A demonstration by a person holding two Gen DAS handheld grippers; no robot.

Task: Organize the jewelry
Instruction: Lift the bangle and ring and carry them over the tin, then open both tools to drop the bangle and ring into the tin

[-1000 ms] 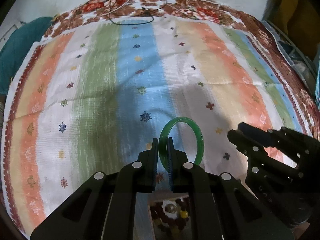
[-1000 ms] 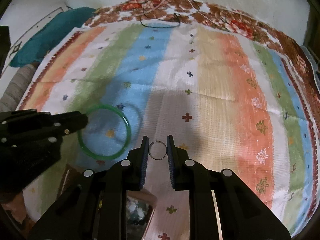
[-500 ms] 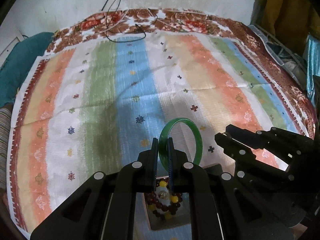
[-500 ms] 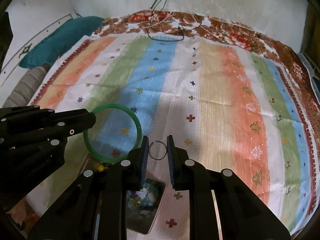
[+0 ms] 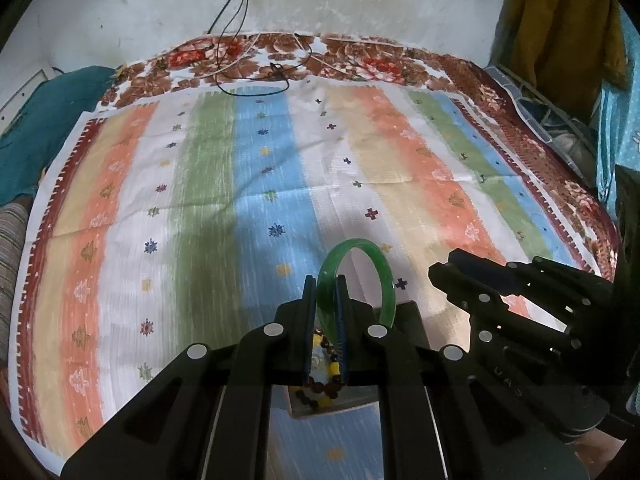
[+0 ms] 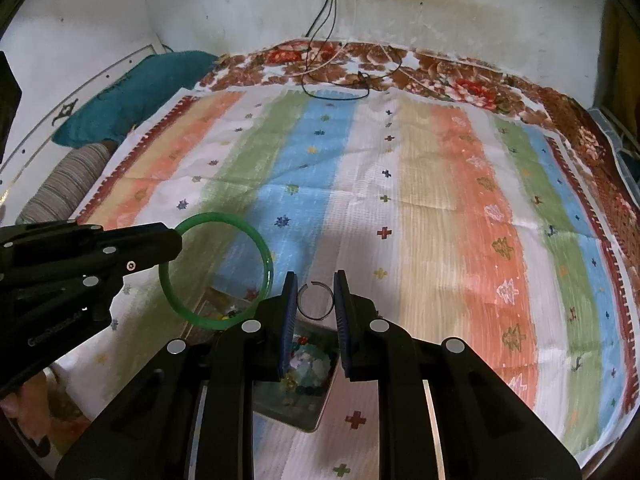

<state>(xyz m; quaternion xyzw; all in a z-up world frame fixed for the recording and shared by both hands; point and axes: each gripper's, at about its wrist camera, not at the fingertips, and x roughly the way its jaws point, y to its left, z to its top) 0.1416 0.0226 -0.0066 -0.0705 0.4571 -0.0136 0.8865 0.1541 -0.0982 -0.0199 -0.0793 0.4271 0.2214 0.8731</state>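
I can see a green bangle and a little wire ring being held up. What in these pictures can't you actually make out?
- Box of beads, left wrist view: mostly hidden behind the left gripper holding the green bangle.
- Tray, right wrist view: contents blurred and covered by the right gripper holding the wire ring.
- Whether they are one container: cannot tell.

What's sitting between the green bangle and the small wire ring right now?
In the right wrist view, only the right gripper's left finger separates the green bangle from the wire ring; nothing else.
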